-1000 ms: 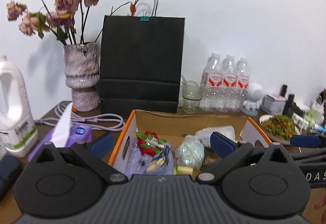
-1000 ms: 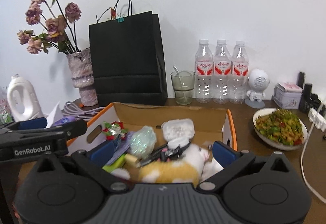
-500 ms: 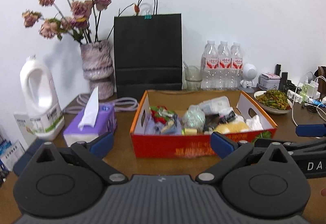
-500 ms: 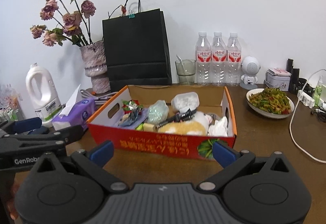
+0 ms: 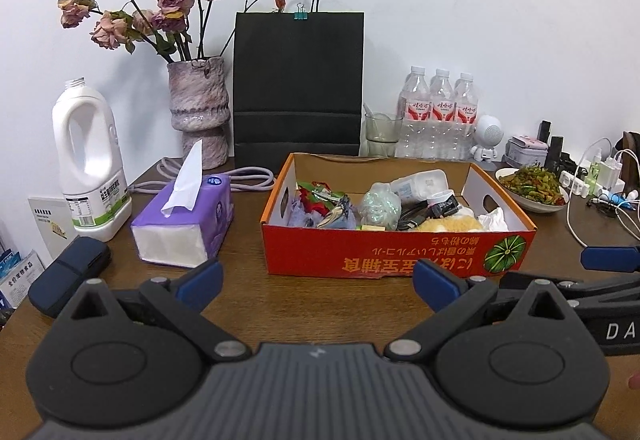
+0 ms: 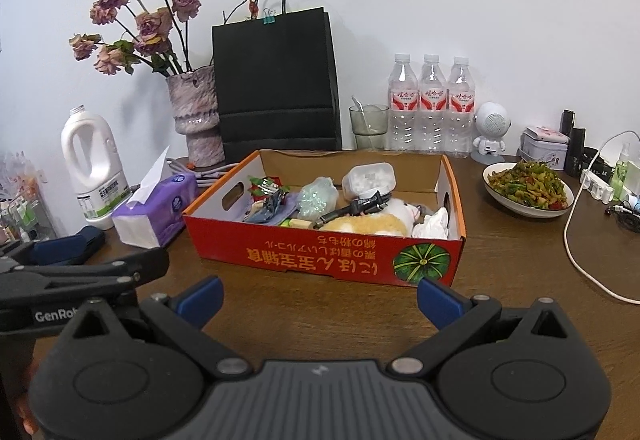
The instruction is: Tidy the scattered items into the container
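Note:
A red-orange cardboard box [image 5: 400, 260] stands on the brown table, also in the right wrist view [image 6: 328, 260]. It holds several items: a yellow-white plush toy [image 6: 372, 222], a white plastic case [image 6: 370, 177], a bubble-wrap ball [image 5: 380, 199], red-green wrappers [image 5: 316, 193], a black cable [image 6: 360, 205] and crumpled tissue [image 6: 434, 224]. My left gripper [image 5: 318, 286] is open and empty, in front of the box. My right gripper [image 6: 320, 300] is open and empty, also in front of the box.
A purple tissue pack [image 5: 188, 228], white jug [image 5: 90, 167], dark case [image 5: 68, 276], vase of roses [image 5: 200, 107], black paper bag [image 5: 298, 87], glass [image 5: 380, 131], three water bottles [image 5: 440, 111], robot figurine [image 5: 488, 135], food dish [image 6: 528, 189] and white cable [image 6: 580, 252] surround the box.
Both grippers have pulled back and away from the box. One second ago they were over its contents; now the whole box shows in front of them. Both stayed open.

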Available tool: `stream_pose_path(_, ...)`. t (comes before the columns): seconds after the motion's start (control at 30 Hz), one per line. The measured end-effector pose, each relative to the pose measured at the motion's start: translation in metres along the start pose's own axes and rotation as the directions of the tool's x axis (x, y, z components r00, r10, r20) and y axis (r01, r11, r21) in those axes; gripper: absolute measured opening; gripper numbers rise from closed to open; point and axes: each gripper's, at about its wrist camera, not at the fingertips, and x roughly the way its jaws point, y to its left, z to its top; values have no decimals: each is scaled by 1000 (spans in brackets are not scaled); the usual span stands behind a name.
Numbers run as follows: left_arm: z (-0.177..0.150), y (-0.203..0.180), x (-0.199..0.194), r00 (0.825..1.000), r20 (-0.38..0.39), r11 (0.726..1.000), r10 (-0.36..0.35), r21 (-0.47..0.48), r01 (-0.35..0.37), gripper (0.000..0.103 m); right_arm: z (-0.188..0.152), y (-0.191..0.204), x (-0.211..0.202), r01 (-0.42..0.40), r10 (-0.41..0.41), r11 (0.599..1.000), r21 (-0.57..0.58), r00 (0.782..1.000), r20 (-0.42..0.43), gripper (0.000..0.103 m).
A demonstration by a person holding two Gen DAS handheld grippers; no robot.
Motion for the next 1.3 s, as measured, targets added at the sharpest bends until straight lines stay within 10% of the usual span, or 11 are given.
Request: stream_pose_path(1.3, -3, -6, 1, 1000, -9, 1000, -6, 9, 6, 103, -4, -6, 0, -3, 3, 1000, 4, 1000, -5, 103)
